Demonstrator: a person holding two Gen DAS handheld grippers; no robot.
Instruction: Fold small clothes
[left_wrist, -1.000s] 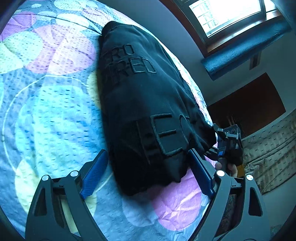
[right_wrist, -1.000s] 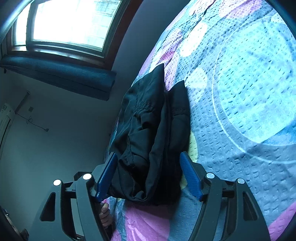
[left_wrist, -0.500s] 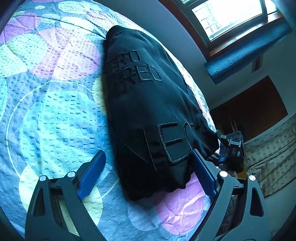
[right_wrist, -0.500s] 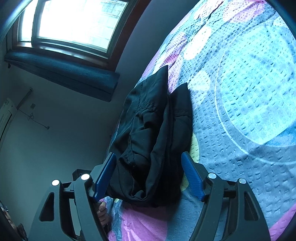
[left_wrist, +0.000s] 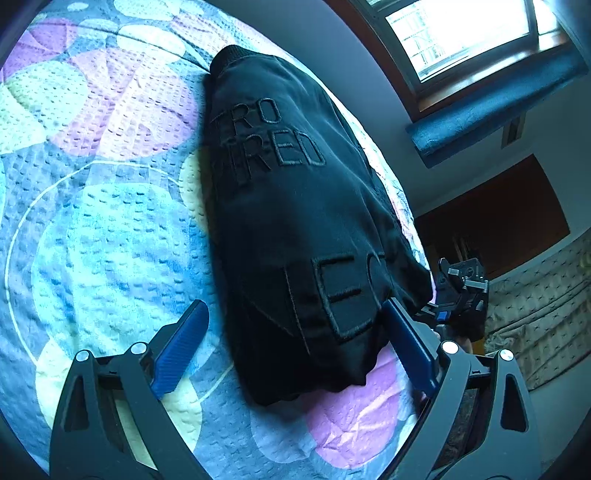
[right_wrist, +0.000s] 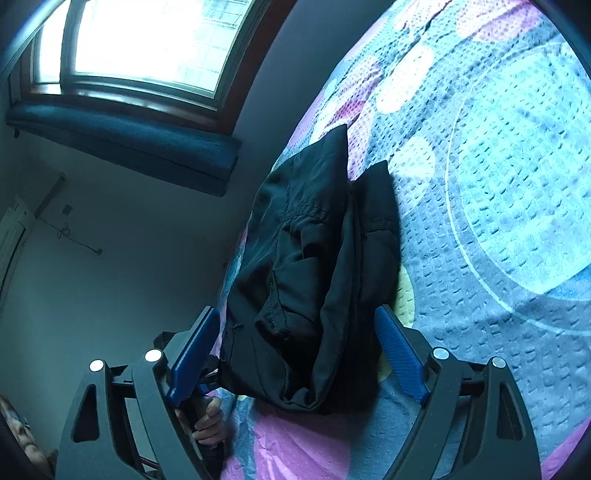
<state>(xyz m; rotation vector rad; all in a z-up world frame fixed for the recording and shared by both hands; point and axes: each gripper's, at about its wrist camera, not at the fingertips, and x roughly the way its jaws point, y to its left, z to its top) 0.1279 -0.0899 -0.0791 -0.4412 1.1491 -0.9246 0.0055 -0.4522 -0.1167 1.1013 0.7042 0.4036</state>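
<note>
A black folded garment (left_wrist: 295, 221) with raised black lettering lies on the patterned bedspread (left_wrist: 92, 229). My left gripper (left_wrist: 295, 354) is open, its blue fingers spread either side of the garment's near edge, just short of it. In the right wrist view the same garment (right_wrist: 314, 295) shows its layered, folded end. My right gripper (right_wrist: 295, 354) is open, its blue fingers either side of that end. The right gripper also shows in the left wrist view (left_wrist: 461, 295), beyond the garment's far right corner.
The bed's edge runs along the garment's far side, with a grey wall and a window (right_wrist: 147, 44) with a dark blue sill pad (right_wrist: 122, 147) beyond. A dark wooden door (left_wrist: 498, 214) and a quilted beige cover (left_wrist: 546, 314) lie past the bed.
The left wrist view has drawn back a little, so the garment sits further from my left fingers. The right view has barely shifted. Both grippers stay open.
</note>
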